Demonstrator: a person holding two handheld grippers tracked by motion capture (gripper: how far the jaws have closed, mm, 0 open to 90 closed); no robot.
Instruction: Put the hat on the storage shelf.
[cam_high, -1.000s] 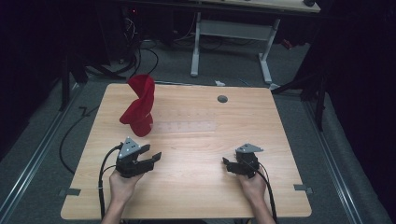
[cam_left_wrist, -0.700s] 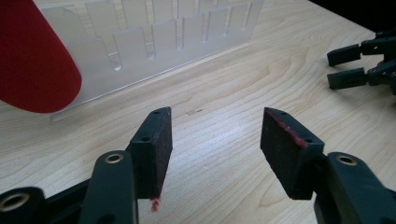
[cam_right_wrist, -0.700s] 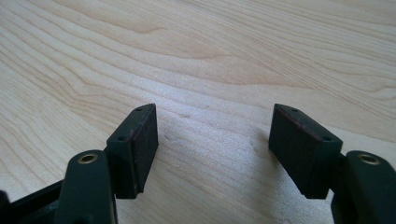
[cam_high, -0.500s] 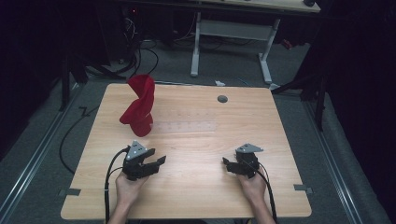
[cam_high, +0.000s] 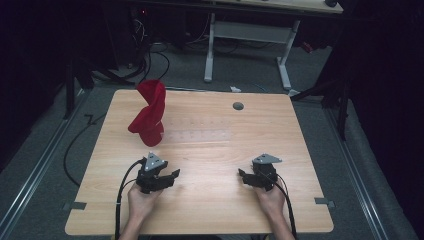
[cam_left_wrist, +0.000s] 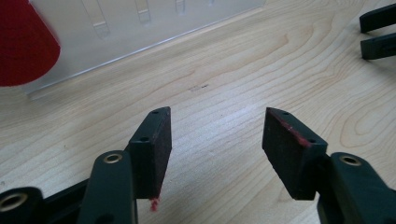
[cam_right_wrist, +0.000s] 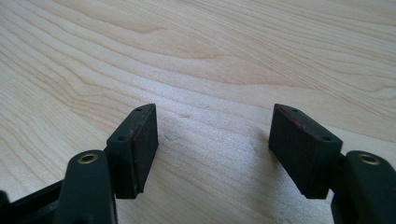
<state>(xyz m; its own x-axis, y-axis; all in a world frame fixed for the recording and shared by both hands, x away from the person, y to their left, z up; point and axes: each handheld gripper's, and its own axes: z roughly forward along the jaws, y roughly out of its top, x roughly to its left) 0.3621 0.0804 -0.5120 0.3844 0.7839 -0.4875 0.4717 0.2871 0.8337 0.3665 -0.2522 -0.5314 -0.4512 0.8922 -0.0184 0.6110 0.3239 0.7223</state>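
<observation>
— Since a second ago, the left gripper (cam_high: 169, 176) has slid toward the lower edge of the high view, away from the red twisted vase (cam_high: 148, 114); the right gripper (cam_high: 246, 177) hasn't shifted.

— Where's the vase now?

— Upper left of the wooden table (cam_high: 280, 135), upright, at the left end of a clear plastic strip (cam_high: 200, 136). Its long axis runs vertical, top leaning slightly toward the upper right.

— Why are both grippers parked low?

— Looks like a resting pose: each sits by the table's near edge, jaws parted roughly halfway, nothing between them. The left gripper's pads (cam_left_wrist: 158, 149) frame bare wood, with the vase at that view's upper left.
</observation>
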